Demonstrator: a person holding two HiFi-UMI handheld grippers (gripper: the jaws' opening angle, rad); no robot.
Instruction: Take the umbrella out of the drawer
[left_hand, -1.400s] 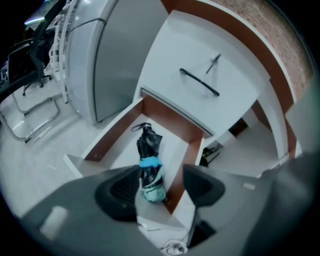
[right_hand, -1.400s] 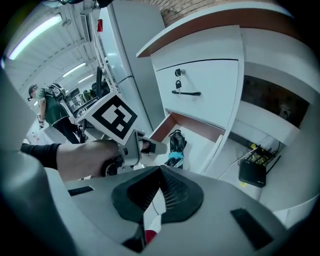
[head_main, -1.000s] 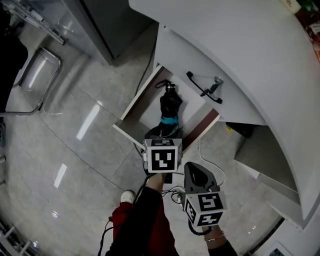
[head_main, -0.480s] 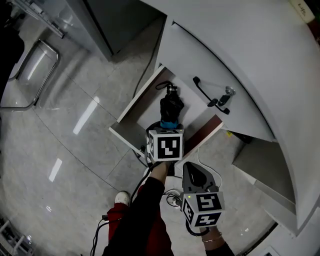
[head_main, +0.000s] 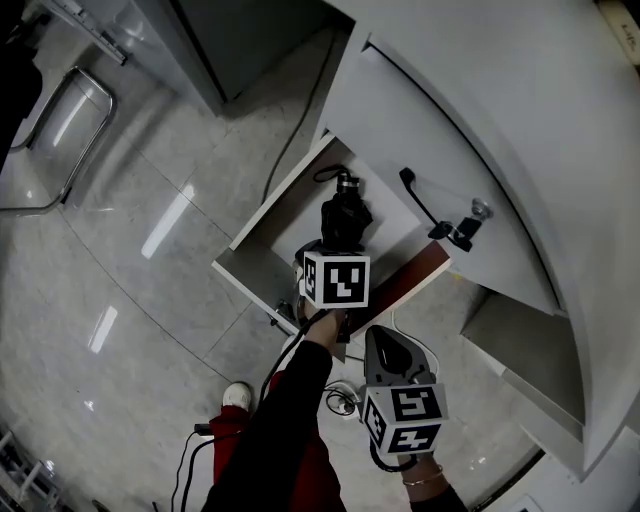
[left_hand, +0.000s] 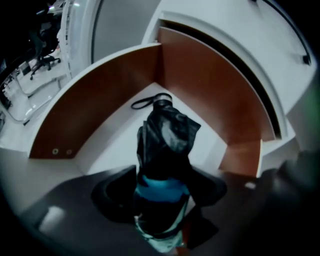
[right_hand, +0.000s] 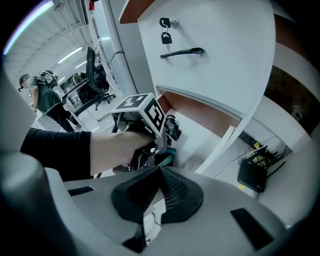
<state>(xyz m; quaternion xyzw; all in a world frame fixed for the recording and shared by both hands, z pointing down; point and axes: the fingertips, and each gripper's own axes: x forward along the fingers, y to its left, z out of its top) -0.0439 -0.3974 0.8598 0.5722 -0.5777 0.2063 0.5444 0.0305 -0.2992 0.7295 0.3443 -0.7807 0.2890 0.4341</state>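
Observation:
A black folded umbrella (head_main: 345, 214) with a teal band lies in the open drawer (head_main: 262, 215), its wrist strap toward the back. In the left gripper view the umbrella (left_hand: 167, 132) runs straight between the jaws of my left gripper (left_hand: 162, 190). These jaws have just been opening and stand wide on either side of the teal band, with no pad pressing on it. From the head view the marker cube (head_main: 335, 281) hides this gripper's tips. My right gripper (right_hand: 159, 182) is shut and empty, hanging outside the drawer's front behind the left hand (right_hand: 117, 150).
Above the drawer is a white cabinet front with a black handle (head_main: 425, 205) and a key (head_main: 470, 225). Brown inner walls (left_hand: 100, 100) enclose the drawer. A black router (right_hand: 252, 175) and cables (head_main: 345, 395) lie on the floor. A metal chair frame (head_main: 60, 130) stands far left.
My left gripper has sunk into the drawer onto the umbrella, and its cube now covers the teal band in the head view. The right gripper has hardly moved.

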